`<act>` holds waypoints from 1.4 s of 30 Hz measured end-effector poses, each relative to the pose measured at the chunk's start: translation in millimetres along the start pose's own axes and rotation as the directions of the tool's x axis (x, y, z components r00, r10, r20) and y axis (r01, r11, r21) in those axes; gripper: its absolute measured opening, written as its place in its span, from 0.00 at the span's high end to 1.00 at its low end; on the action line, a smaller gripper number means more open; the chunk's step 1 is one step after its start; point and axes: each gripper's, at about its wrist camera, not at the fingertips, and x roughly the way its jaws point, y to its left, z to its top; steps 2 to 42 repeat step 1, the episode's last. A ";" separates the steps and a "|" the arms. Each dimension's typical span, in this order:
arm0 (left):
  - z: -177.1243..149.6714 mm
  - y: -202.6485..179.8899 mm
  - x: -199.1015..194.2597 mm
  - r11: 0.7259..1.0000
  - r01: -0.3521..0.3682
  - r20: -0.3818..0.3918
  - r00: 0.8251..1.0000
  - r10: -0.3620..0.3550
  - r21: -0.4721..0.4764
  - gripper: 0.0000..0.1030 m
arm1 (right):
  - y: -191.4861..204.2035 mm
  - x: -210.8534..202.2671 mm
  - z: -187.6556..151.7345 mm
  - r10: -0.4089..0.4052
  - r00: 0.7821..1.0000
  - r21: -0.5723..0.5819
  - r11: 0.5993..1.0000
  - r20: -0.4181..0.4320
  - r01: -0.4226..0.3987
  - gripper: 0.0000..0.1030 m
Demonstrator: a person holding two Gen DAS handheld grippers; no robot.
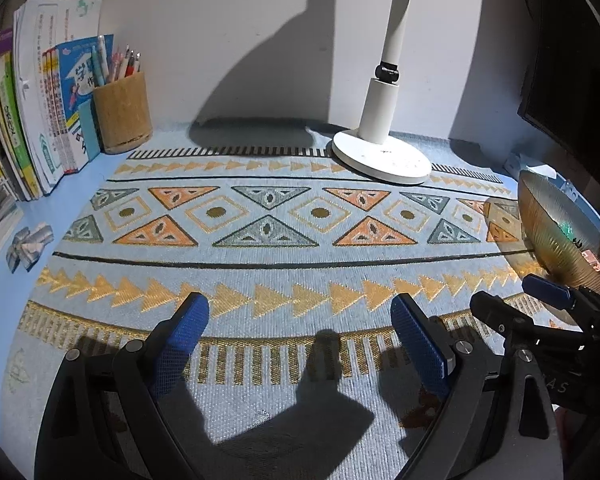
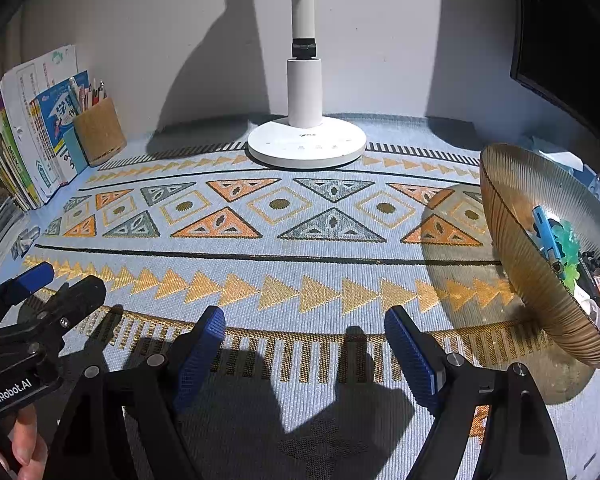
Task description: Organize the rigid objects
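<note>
A ribbed amber glass bowl point(image 2: 540, 264) stands at the right on the patterned mat point(image 2: 300, 240). It holds a blue pen-like tool point(image 2: 546, 236), a green translucent piece point(image 2: 568, 252) and other small items. The bowl also shows in the left wrist view point(image 1: 560, 232). My right gripper point(image 2: 304, 340) is open and empty, low over the mat, left of the bowl. My left gripper point(image 1: 300, 332) is open and empty over the mat's front; it also shows in the right wrist view point(image 2: 40, 292). The right gripper shows at the right of the left wrist view point(image 1: 540, 296).
A white desk lamp base point(image 2: 307, 144) stands at the back centre. A cork pen holder point(image 1: 122, 114) with pens and a row of books point(image 1: 40, 112) stand at the back left. A small silvery crumpled object point(image 1: 28, 244) lies at the left. A dark monitor point(image 1: 572, 80) is at the right.
</note>
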 end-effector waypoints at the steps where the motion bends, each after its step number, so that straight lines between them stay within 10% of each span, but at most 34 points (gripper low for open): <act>1: 0.1 -0.1 1.4 1.000 0.001 -0.007 1.000 -0.001 -0.001 0.11 | -0.1 0.1 0.0 0.000 1.000 -0.001 1.000 -0.001 0.000 0.22; 42: 0.1 -0.1 1.4 1.000 0.001 -0.007 1.000 -0.001 -0.001 0.11 | -0.1 0.1 0.0 0.000 1.000 -0.001 1.000 -0.001 0.000 0.22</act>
